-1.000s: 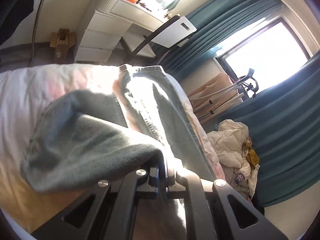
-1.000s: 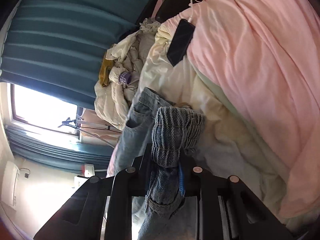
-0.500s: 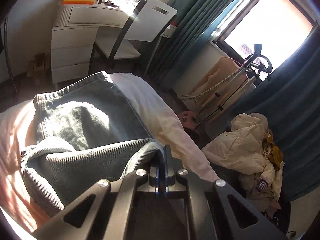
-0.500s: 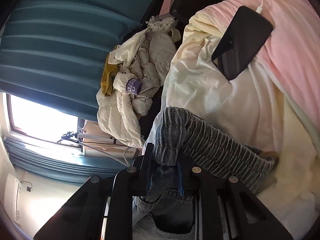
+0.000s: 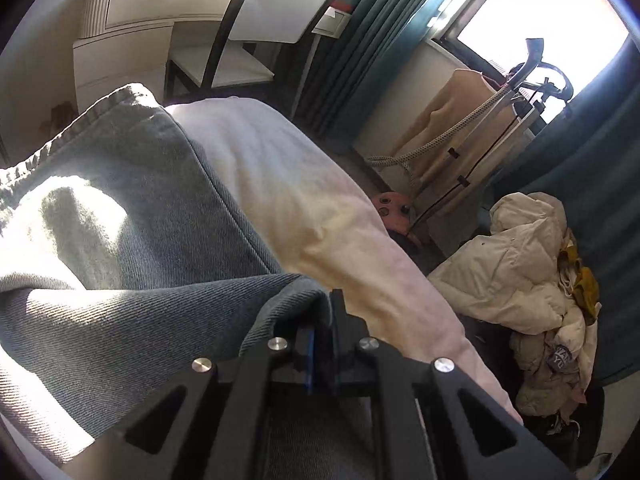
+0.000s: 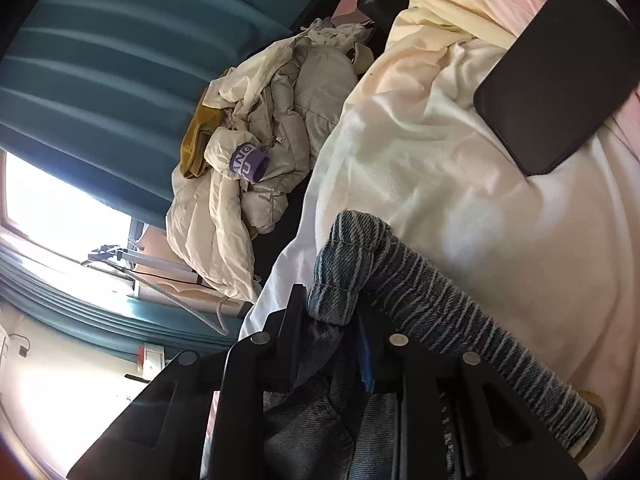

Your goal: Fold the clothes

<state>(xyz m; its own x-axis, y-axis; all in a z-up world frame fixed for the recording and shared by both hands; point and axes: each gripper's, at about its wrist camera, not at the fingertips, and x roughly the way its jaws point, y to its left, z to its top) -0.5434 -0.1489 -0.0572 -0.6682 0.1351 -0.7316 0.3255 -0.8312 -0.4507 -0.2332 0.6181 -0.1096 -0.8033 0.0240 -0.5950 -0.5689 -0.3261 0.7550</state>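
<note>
A pair of blue-grey jeans lies on the bed's pale sheet. In the left wrist view my left gripper is shut on a folded edge of the denim, which drapes left from the jaws. In the right wrist view my right gripper is shut on the jeans' elastic waistband, which stretches right across the cream sheet; more denim bunches below between the fingers.
A black tablet lies on the bed at upper right. A heap of cream jackets sits beside the bed, also showing in the left wrist view. A white chair and dresser stand beyond the bed. Teal curtains and a garment steamer stand by the window.
Both grippers have carried the jeans along the bed. The left has come closer to the bed's corner and the cloth. The right has moved nearer the tablet, with the waistband stretched out.
</note>
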